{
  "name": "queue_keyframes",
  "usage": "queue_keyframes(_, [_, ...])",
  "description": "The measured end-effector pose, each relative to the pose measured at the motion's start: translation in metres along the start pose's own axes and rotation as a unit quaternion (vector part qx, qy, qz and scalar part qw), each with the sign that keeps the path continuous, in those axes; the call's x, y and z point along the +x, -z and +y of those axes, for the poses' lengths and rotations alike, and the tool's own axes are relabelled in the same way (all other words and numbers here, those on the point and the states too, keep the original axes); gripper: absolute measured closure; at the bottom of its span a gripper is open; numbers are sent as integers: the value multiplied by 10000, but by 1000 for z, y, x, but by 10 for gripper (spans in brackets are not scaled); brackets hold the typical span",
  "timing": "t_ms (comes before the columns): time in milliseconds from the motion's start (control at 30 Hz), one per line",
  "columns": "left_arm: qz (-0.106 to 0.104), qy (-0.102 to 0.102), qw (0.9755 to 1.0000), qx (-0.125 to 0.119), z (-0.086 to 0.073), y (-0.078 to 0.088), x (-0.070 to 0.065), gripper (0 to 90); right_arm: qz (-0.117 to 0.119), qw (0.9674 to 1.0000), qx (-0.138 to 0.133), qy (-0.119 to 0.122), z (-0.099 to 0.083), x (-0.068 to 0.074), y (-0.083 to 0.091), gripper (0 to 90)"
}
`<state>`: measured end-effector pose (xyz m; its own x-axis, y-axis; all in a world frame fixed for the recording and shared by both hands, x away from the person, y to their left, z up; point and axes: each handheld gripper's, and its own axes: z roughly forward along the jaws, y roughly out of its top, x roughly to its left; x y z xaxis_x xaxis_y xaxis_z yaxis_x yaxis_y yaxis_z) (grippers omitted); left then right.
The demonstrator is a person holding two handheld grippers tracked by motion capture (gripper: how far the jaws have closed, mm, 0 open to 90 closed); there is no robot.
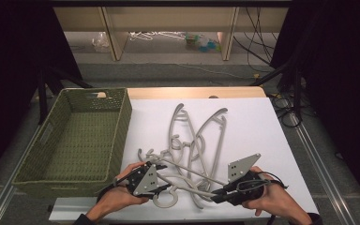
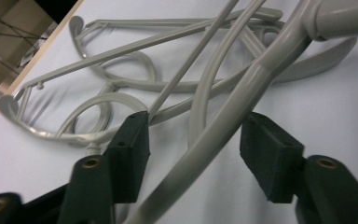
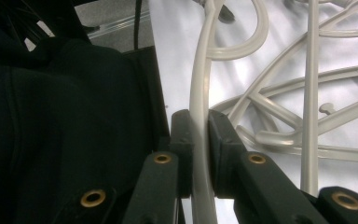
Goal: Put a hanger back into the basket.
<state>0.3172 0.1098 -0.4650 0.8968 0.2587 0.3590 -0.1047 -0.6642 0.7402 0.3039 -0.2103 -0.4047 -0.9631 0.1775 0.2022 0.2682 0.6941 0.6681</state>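
At the near edge of the white table (image 1: 272, 122), a person's two hands each held a black two-jaw gripper, forearms entering from the bottom of the high view. The right gripper (image 1: 219, 197) sat low at the near right, its jaws pinched tight on a thin curved arm of a grey plastic hanger (image 1: 187, 183); in the right gripper view that same hanger arm (image 3: 199, 116) ran straight up between the two pads, which pressed on it from both sides, with a dark sleeve (image 3: 51, 116) just beside it. The left gripper (image 1: 166, 187) lay at the near left, close to the hook end of the same tangle. In the left gripper view its jaws stood partly open around a thick grey hanger arm (image 2: 223, 126) that crossed the gap on a slant; the left gripper's own midpoint (image 2: 193, 140) had that arm between the pads, but neither pad was seen pressing on it. Just beyond both grippers, a loose pile of grey hangers (image 1: 199, 140) lay overlapping on the white surface, their curved shoulders pointing away from the person. To the left of the pile, touching the table's left side, stood a green woven basket (image 1: 117, 122) with a cut-out handle in its far wall. Farther off were pale wooden shelf legs (image 1: 112, 37) and dark cables (image 1: 258, 33) on the floor.
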Motion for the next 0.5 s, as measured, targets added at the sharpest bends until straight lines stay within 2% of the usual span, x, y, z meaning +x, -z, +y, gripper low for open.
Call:
queue_keyframes(67, [-93, -113, 9999, 12, 3, -3, -1, 507, -7, 10000, 3, 8, 0, 0, 0, 823])
queue_keyframes(133, [-167, -152, 9997, -53, 5, -3, -1, 647, 4, 10000, -4, 11, 1, 0, 0, 823])
queue_keyframes(167, [-222, -274, 9993, -109, 9, -1, -2, 672, 17, 10000, 1, 40, -1, -1, -1, 822])
queue_keyframes(200, [-222, -274, 9993, -109, 9, -1, -2, 683, 17, 10000, 1, 40, -1, -1, -1, 822])
queue_keyframes(233, [-223, -410, 9989, -70, 11, 1, -2, 696, 31, 10000, -31, 62, -1, -2, 1, 822])
queue_keyframes(267, [-267, -446, 9986, -131, 12, 5, 0, 703, 30, 9999, -85, 64, -1, -2, 2, 822])
queue_keyframes(333, [-291, -442, 9985, -172, 13, 6, 0, 715, 57, 9999, -122, 72, -1, -3, 4, 820])
queue_keyframes(367, [-313, -455, 9982, -212, 17, 9, 0, 722, -6, 9998, -154, 102, -2, -4, 6, 810])
queue_keyframes(400, [-296, -563, 9978, -186, 19, 10, 1, 728, -42, 9998, -147, 108, -2, -4, 7, 806])
queue_keyframes(500, [-357, -563, 9977, -134, 22, 15, 2, 739, -97, 9996, -200, 155, -2, -6, 8, 788])
